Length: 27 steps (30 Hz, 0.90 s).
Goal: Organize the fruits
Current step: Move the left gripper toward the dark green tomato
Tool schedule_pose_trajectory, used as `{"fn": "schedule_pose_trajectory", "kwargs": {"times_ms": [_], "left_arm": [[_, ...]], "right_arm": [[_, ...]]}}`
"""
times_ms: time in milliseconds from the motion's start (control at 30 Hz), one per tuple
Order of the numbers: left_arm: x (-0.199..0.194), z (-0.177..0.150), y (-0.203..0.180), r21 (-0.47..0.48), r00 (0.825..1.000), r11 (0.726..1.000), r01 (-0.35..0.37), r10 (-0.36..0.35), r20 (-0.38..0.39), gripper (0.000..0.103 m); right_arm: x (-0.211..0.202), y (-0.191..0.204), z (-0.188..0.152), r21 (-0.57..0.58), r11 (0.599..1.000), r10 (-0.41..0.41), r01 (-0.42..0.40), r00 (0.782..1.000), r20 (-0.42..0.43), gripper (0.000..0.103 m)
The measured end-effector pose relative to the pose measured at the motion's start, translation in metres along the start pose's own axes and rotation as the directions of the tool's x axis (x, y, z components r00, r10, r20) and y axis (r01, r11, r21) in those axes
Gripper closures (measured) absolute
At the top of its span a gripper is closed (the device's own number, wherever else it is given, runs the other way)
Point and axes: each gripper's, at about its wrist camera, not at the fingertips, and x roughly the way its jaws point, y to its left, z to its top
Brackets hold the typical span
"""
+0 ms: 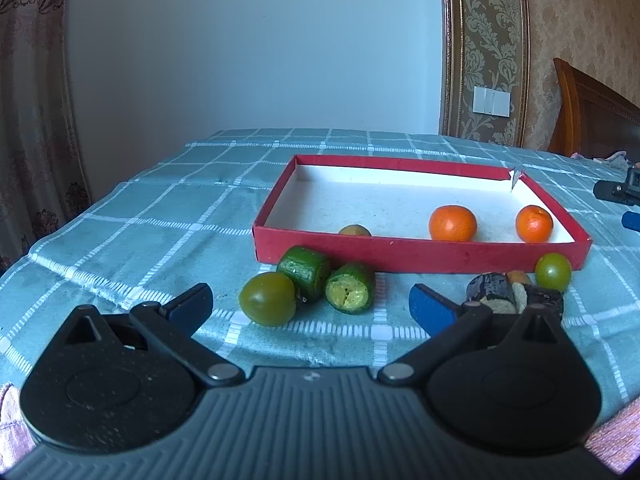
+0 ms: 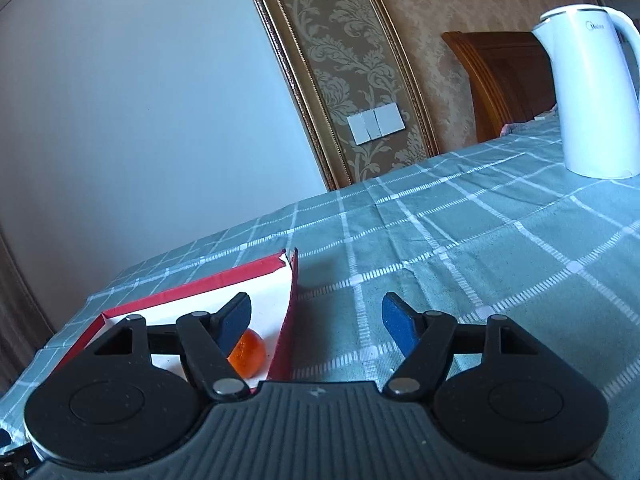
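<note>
Sideways, two green cucumber pieces (image 1: 328, 282) lie before the red box (image 1: 420, 254).

Two oranges (image 1: 453, 223) (image 1: 534, 223) — two green tomatoes (image 1: 267, 299) (image 1: 553, 271) — two cucumber pieces (image 1: 305, 271) (image 1: 350, 293).

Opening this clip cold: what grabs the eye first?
The red box mid-table, two oranges inside near its front wall. Green fruit pieces lie on the checked cloth before it, between the open left gripper fingers. A white kettle stands far right in the right-wrist view.
</note>
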Motion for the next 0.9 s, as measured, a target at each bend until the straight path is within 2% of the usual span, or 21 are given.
{"fn": "schedule_pose_trajectory", "kwargs": {"times_ms": [367, 567, 767, 900], "left_arm": [[-0.001, 0.000, 0.002, -0.014, 1.000, 1.000, -0.005, 0.005, -0.003, 0.000], [-0.012, -0.004, 0.007, -0.021, 0.998, 0.999, 0.037, -0.036, 0.059, 0.000], [-0.020, -0.007, 0.016, -0.050, 0.994, 0.996, 0.075, -0.071, 0.078, 0.000], [-0.025, -0.007, 0.018, -0.007, 0.993, 0.999, 0.053, -0.052, 0.108, 0.000]], "right_arm": [[-0.014, 0.011, -0.005, -0.077, 0.997, 0.019, -0.012, 0.996, 0.086, 0.031], [-0.011, 0.010, -0.003, -0.074, 0.997, 0.022, -0.016, 0.997, 0.080, 0.031], [-0.010, 0.011, -0.003, -0.076, 0.997, 0.028, -0.023, 0.997, 0.073, 0.031], [-0.010, 0.012, -0.004, -0.076, 0.997, 0.028, -0.023, 0.997, 0.071, 0.031]]}}
